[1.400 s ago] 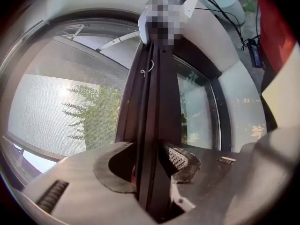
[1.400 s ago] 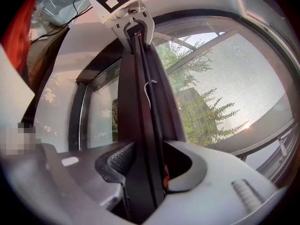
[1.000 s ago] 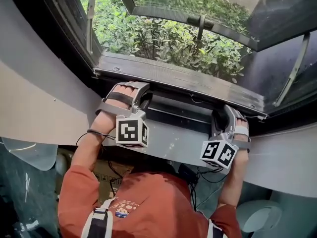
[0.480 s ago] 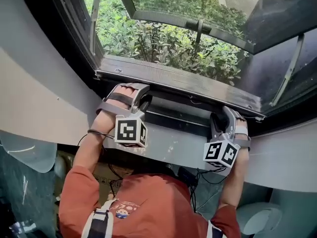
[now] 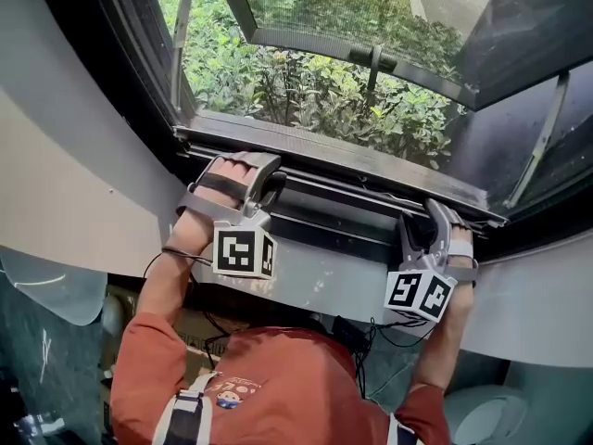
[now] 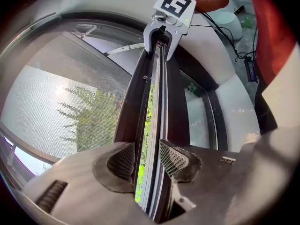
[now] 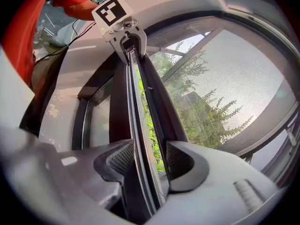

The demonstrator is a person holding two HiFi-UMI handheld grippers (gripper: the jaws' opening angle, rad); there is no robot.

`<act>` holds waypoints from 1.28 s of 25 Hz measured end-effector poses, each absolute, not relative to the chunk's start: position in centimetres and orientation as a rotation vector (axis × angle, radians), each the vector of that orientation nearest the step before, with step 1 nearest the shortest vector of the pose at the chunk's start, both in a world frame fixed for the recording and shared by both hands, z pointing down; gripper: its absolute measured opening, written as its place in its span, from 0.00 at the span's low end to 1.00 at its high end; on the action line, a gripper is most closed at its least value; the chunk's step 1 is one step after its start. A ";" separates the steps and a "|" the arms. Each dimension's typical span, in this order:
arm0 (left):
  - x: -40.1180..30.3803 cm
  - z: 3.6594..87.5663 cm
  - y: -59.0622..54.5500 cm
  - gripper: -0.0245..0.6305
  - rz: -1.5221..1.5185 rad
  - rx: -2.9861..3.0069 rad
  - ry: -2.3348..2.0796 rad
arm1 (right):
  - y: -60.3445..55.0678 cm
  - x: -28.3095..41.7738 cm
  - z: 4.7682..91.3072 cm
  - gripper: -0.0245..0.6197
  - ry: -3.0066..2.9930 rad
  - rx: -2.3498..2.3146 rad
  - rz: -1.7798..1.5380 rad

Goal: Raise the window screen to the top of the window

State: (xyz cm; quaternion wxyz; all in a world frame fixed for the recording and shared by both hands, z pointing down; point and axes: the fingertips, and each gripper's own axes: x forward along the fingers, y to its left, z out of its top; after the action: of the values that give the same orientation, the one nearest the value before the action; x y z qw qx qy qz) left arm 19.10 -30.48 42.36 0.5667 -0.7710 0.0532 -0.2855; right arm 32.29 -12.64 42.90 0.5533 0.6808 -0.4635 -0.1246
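Window screen (image 6: 51,107): a fine grey mesh filled the window opening, with green shrubs (image 5: 306,86) showing through it; its dark bottom rail (image 5: 343,160) ran left to right just above the grey sill (image 5: 315,281); it sat low in the frame, so nearly the whole climb to the top looked undone
Left gripper (image 6: 143,154): sat near the rail's left end; its ribbed pads were clamped on the rail from both sides
Right gripper (image 7: 151,159): sat near the rail's right end; its jaws had just been opening and stood wide with the rail between them; the pads seemed to rest beside the rail rather than pinch it
Person: seen from above in an orange shirt (image 5: 259,378); one arm stretched to each tool
Handling: the rail looked stiff, thin and light; the mesh looked soft and easy to tear or dent; the painted metal seemed smooth, so a loose pinch could slip
Where to hold: on the rail only, never the mesh; towards both ends and lifted evenly, since a lopsided pull would probably jam it in its side tracks
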 end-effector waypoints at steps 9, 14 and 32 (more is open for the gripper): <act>19.3 40.2 -30.5 0.29 -0.651 -1.809 0.140 | -12.7 32.5 40.6 0.36 -1.104 1.604 -0.308; 19.4 39.2 -30.5 0.27 -0.628 -1.803 0.156 | -12.7 32.7 39.4 0.32 -1.077 1.617 -0.362; 19.7 31.9 -31.1 0.12 -0.430 -1.757 0.318 | -12.9 33.4 31.9 0.11 -0.943 1.688 -0.551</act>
State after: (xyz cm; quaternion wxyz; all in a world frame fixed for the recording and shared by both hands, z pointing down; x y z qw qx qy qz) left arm 19.73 -31.13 31.86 0.6070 -0.7602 0.1375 -0.1861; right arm 33.37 -12.89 31.87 0.5361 0.7088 -0.3959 -0.2314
